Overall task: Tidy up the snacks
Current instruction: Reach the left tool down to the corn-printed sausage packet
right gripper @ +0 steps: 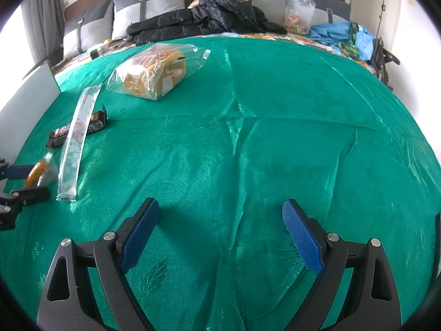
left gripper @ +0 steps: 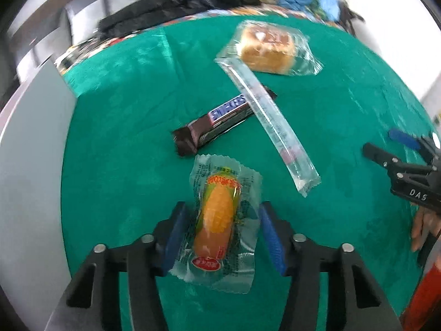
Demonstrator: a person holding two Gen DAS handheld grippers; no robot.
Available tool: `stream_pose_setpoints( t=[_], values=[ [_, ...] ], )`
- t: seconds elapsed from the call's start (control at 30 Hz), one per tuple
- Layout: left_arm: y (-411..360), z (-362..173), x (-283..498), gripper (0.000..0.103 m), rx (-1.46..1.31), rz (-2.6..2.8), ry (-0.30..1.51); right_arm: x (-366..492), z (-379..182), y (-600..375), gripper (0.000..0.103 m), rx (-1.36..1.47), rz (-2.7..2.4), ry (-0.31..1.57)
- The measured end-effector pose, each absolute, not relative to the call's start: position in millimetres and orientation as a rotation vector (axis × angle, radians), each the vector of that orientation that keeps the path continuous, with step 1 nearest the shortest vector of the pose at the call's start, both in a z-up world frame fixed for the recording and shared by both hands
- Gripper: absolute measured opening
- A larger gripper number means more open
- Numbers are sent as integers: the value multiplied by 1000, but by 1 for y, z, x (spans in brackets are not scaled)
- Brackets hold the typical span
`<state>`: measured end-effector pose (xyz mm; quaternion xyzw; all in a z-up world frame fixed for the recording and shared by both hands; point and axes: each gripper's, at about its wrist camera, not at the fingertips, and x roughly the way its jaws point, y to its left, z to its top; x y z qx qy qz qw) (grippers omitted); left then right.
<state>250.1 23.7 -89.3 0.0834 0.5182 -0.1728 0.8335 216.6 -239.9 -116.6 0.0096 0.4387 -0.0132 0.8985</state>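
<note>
Green cloth bearing four snacks near its left edge, orange snack packet between spread pads of left gripper, untouched; right gripper wide open, holding nothing.

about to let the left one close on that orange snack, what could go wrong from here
1. The left hand-held gripper straddles the orange snack, but its loose clear wrapper spreads past the pads; closing may pinch only film and let it slip.
2. The long clear stick pack lies across the Snickers bar just ahead, so pushing forward could nudge both.
</note>
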Motion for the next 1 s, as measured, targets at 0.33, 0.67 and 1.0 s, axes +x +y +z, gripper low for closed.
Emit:
stream_pose_setpoints(
  t=[0.33, 0.67, 1.0],
  values=[
    [34, -86, 171, 70, 45, -188, 1098, 216, -117, -240, 93, 20, -27, 908],
    [42, -105, 181, 103, 60, -140, 1022, 217, -117, -240, 93, 20, -27, 908],
    [46, -108, 182, 103, 52, -148, 954, 216, -116, -240, 93, 19, -27, 908]
  ],
)
